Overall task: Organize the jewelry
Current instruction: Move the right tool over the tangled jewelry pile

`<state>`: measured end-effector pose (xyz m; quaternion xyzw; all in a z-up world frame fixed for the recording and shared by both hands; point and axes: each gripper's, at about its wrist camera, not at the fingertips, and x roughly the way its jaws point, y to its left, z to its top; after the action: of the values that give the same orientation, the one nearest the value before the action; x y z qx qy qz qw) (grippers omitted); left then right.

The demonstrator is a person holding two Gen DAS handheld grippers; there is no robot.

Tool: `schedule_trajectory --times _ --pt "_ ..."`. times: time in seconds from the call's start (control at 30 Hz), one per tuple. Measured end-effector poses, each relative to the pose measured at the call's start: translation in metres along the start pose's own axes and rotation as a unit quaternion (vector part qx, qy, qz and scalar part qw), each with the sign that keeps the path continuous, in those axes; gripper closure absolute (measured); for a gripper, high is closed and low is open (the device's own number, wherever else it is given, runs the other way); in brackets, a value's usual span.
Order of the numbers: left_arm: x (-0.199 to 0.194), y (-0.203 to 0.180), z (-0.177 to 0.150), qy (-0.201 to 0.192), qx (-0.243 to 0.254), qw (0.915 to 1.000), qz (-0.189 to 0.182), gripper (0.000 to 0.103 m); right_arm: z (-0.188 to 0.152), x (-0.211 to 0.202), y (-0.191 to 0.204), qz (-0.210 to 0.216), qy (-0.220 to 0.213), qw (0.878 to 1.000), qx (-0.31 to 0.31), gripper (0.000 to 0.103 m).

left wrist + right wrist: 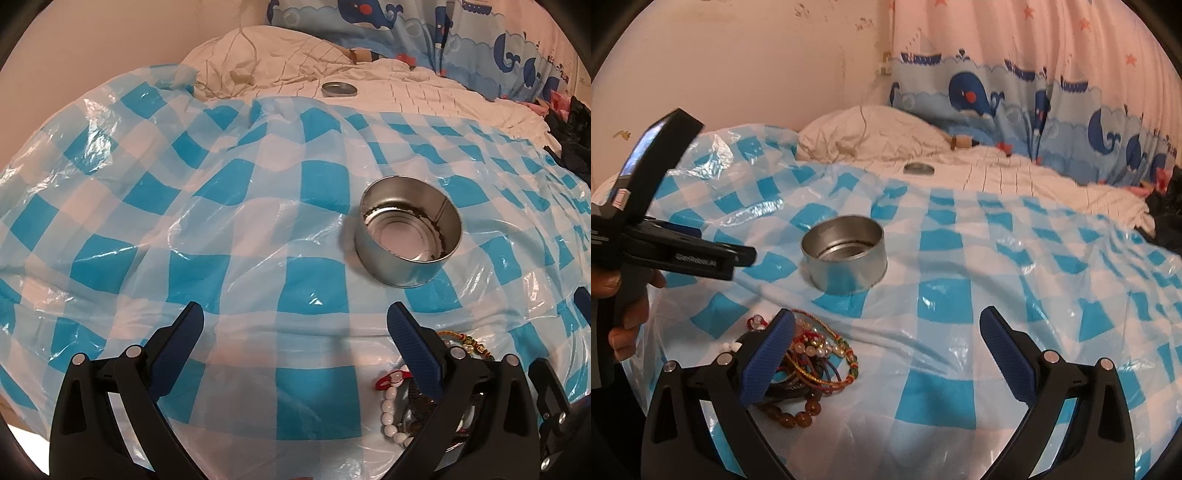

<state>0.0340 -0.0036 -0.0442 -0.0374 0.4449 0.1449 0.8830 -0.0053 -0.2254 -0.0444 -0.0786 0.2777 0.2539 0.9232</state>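
An open round metal tin (pixel 408 230) stands on the blue-and-white checked plastic sheet (pixel 207 206); it also shows in the right wrist view (pixel 846 254). A pile of bracelets (pixel 816 363), beaded and corded, lies in front of the tin, partly behind my right gripper's left finger. In the left wrist view the pile (pixel 393 410) sits behind the right finger, white beads showing. My left gripper (pixel 295 325) is open and empty, left of the pile. My right gripper (pixel 886 332) is open and empty, its left finger over the pile.
The tin's lid (pixel 338 88) lies far back on the white bedding, also in the right wrist view (pixel 919 168). A pillow (pixel 864 133) and a whale-print curtain (pixel 1034 107) are behind. Dark clothing (pixel 1167 206) lies at the right. The left gripper's body (pixel 665 240) is at left.
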Motion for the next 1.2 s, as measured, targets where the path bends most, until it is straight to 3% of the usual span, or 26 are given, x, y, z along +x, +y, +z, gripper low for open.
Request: schedule_trajectory --times 0.1,0.27,0.47,0.63,0.9,1.03,1.2 --pt "0.002 0.003 0.000 0.004 -0.004 1.0000 -0.001 0.008 -0.002 0.005 -0.006 -0.008 0.011 1.000 0.011 0.007" --pt "0.002 0.001 -0.001 0.005 0.003 1.0000 -0.004 0.008 -0.004 0.009 -0.003 0.029 0.033 0.999 0.013 0.007" --pt "0.002 -0.006 -0.002 0.007 0.018 0.9997 -0.015 0.008 -0.009 0.013 0.005 0.035 0.049 0.998 -0.003 0.007" --pt "0.003 -0.008 -0.003 0.008 0.024 0.9996 -0.009 0.008 -0.012 0.017 0.013 0.066 0.064 0.996 -0.004 0.007" --pt "0.002 -0.002 -0.005 0.010 0.021 0.9997 -0.001 0.008 -0.015 0.022 0.027 0.075 0.061 0.995 -0.022 0.009" --pt "0.001 0.001 -0.005 0.010 0.020 0.9997 -0.001 0.008 -0.016 0.026 0.025 0.082 0.075 0.994 -0.017 0.029" --pt "0.001 0.001 -0.005 0.011 0.021 0.9997 0.000 0.008 -0.019 0.029 0.028 0.105 0.092 0.990 -0.013 0.071"
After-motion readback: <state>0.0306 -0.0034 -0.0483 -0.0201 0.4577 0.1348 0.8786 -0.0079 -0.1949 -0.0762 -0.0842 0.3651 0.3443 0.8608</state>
